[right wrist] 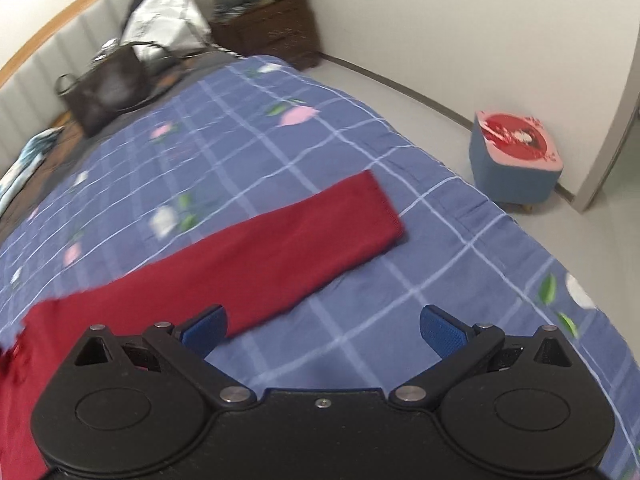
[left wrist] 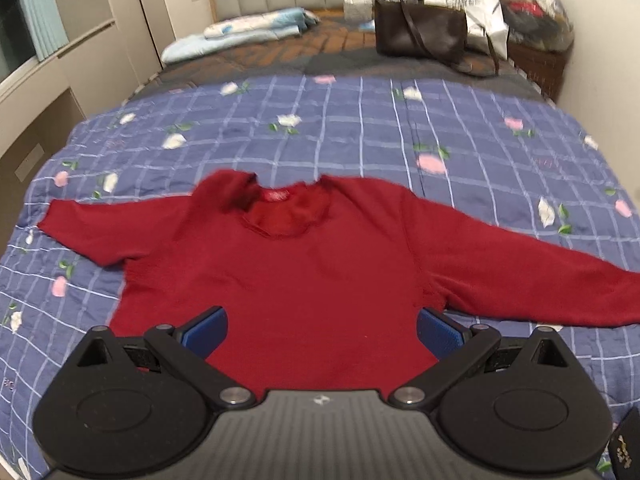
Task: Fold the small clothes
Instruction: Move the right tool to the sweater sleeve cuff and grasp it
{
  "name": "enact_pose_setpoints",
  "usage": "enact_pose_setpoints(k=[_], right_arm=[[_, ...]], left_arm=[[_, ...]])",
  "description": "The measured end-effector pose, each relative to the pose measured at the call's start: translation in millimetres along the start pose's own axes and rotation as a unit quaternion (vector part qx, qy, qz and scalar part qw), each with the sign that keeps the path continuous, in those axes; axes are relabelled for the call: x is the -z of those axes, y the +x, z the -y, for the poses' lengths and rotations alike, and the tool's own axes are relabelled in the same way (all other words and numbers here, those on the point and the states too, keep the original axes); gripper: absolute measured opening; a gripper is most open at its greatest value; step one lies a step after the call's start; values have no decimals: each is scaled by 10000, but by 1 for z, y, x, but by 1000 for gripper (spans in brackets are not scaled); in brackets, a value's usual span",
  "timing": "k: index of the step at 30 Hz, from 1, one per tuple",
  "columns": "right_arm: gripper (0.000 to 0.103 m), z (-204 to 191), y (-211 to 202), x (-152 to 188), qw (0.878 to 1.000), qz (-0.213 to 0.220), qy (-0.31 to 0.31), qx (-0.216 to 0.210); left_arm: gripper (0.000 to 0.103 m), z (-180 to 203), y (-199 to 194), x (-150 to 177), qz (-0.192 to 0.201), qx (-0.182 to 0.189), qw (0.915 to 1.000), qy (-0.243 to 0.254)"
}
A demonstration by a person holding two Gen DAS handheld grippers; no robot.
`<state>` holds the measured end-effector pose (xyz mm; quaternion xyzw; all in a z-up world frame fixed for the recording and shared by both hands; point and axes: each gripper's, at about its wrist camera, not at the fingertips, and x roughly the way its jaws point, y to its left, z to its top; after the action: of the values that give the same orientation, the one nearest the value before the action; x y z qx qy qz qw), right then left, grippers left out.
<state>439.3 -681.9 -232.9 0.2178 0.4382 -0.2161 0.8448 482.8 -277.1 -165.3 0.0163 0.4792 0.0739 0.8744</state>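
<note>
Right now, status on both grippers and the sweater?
Left gripper open, right gripper open, both empty. Red sweater flat on quilt, sleeves spread, unfolded. Nothing in the way.

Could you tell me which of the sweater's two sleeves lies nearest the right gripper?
The sleeve stretched toward the stool side of the bed, its cuff lying flat just ahead of the open right gripper. The other sleeve appears only in the left wrist view.

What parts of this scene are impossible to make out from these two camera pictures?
- Bottom hem of the red sweater: left wrist view, hidden behind the left gripper.
- Neck label: left wrist view, too small and blurred to read.
- Sweater body: right wrist view, cut off by the left edge; only one sleeve shows whole.
- Contents of the brown handbag: both views, blurred.
- The right gripper hangs open above the quilt.
</note>
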Motion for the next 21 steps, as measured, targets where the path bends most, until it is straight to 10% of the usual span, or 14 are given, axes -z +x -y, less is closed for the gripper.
enact_pose_setpoints(k=[11, 17, 21], right_arm=[[66, 22, 91, -25, 9953, -51, 363, 894], [8, 3, 89, -28, 9959, 87, -116, 892], [6, -20, 70, -28, 9948, 379, -489, 810]], left_arm=[[103, 11, 37, 4, -444, -216, 9988, -31], [103, -4, 34, 2, -430, -267, 9986, -179], [103, -16, 29, -4, -342, -158, 9987, -334]])
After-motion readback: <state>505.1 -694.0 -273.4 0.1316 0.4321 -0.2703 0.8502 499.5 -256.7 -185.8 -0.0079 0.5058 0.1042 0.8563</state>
